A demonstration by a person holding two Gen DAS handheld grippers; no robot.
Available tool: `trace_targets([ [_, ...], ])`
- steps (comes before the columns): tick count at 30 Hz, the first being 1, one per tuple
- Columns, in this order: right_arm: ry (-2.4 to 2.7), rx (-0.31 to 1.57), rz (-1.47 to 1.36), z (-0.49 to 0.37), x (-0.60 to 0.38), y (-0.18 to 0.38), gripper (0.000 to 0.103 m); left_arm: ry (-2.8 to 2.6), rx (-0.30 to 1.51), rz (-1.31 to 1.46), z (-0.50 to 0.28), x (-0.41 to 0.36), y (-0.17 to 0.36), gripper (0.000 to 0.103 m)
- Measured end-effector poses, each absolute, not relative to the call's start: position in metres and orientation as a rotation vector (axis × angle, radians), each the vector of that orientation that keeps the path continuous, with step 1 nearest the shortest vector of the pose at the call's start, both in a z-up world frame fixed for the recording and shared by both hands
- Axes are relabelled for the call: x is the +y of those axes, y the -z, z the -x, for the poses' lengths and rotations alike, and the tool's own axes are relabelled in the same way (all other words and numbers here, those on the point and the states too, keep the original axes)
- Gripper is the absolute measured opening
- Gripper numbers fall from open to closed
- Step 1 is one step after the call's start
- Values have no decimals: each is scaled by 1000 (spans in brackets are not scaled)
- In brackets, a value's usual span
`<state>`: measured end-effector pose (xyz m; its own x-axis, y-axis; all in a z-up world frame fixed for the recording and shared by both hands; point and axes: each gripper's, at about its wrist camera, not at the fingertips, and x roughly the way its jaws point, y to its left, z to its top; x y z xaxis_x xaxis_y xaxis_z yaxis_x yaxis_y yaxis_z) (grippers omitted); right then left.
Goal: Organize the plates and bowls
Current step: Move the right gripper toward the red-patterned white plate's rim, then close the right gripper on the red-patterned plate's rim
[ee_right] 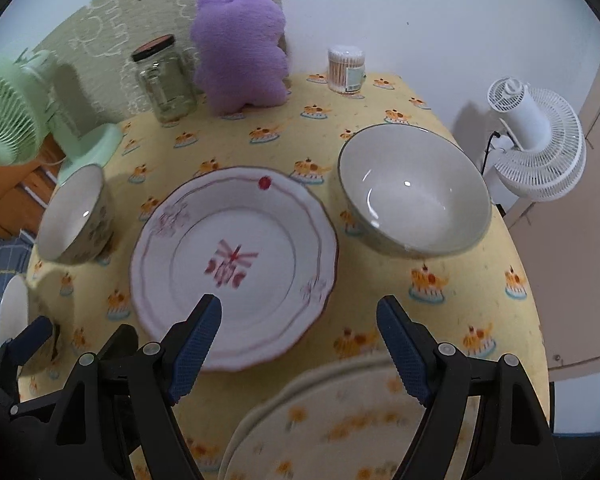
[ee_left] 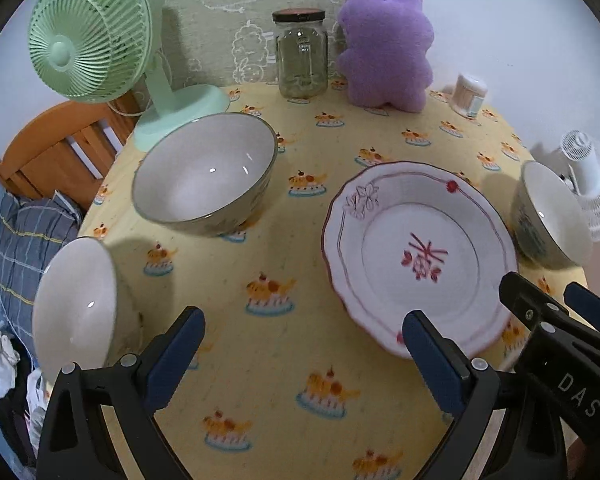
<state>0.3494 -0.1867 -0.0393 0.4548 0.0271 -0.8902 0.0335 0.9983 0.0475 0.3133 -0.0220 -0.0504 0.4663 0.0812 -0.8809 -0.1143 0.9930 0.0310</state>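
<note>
Surface [ee_left: 284,240]: round top under a yellow cloth printed with small cakes; it fills the middle of both views.
Plate [ee_right: 236,264]: white, scalloped, red rim line and red flower motif; lies flat at frame centre in the right wrist view, centre right in the left wrist view.
Big bowl [ee_left: 206,174]: grey-white, upright, centre left of the left wrist view, just in front of the green fan's base.
Second bowl [ee_right: 414,192]: similar grey-white bowl, upright, right of centre in the right wrist view, just beside the plate but apart from it.
Small bowl [ee_left: 76,304]: white inside, at the lower left edge of the surface in the left wrist view.
Yellow plate [ee_right: 340,424]: blurred, cake-patterned, bottom centre of the right wrist view, under the right claw.
Left claw [ee_left: 304,334]: jaws spread wide, nothing between them; hangs over bare cloth, its right finger overlapping the plate's near rim in the picture.
Right claw [ee_right: 300,320]: jaws spread wide, empty; left finger overlaps the plate's near edge in the picture.
Background: green fan [ee_left: 88,36] upper left, jar [ee_left: 300,56], purple plush [ee_left: 388,44], swab tub [ee_right: 346,68], white fan [ee_right: 536,140] at right, off the surface.
</note>
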Motion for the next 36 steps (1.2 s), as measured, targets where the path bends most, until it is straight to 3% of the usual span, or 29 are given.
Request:
trace_targets([
  [9, 29, 1151, -99, -381, -198, 69, 82, -128, 1109, 29, -341, -32, 79, 96],
  [14, 36, 1172, -101, -388, -202, 84, 80, -92, 1144, 32, -351, -42, 96, 82],
  [22, -30, 1177, -99, -396, -193, 95, 54, -27, 1121, -9, -354, -57, 98, 65],
  [36, -66, 1197, -43, -381, -161, 88, 54, -66, 1159, 0, -330, -31, 94, 64],
])
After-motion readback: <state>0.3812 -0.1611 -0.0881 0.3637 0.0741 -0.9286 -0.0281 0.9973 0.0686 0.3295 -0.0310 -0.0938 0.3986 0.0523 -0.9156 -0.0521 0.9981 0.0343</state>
